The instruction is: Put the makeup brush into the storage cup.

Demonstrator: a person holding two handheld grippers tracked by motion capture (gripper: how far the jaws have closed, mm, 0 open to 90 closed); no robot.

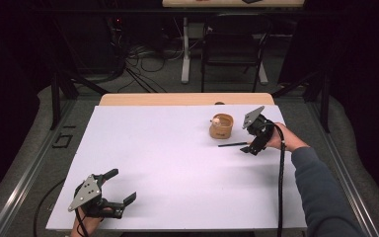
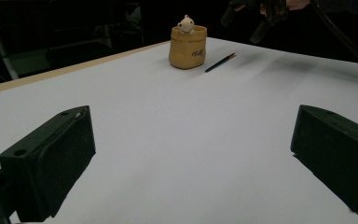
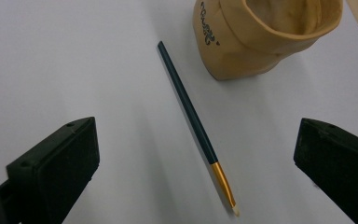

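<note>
A tan cup-shaped holder point(image 1: 221, 127) point(image 2: 188, 47) point(image 3: 261, 35) with a small white figure on its rim stands at the back right of the white table point(image 1: 177, 163). A thin dark brush with a gold ferrule point(image 1: 232, 144) point(image 2: 220, 62) point(image 3: 194, 120) lies flat just in front of it. My right gripper point(image 1: 251, 148) point(image 3: 196, 172) hovers open over the brush's ferrule end, jaws on either side and apart from it. My left gripper point(image 1: 121, 186) point(image 2: 191, 158) stands open and empty at the near left.
A bare wooden strip point(image 1: 187, 99) runs along the table's far edge. Beyond it stand a black chair point(image 1: 234, 47) and table legs among floor cables. The right gripper's black cable point(image 1: 280, 187) trails along the forearm.
</note>
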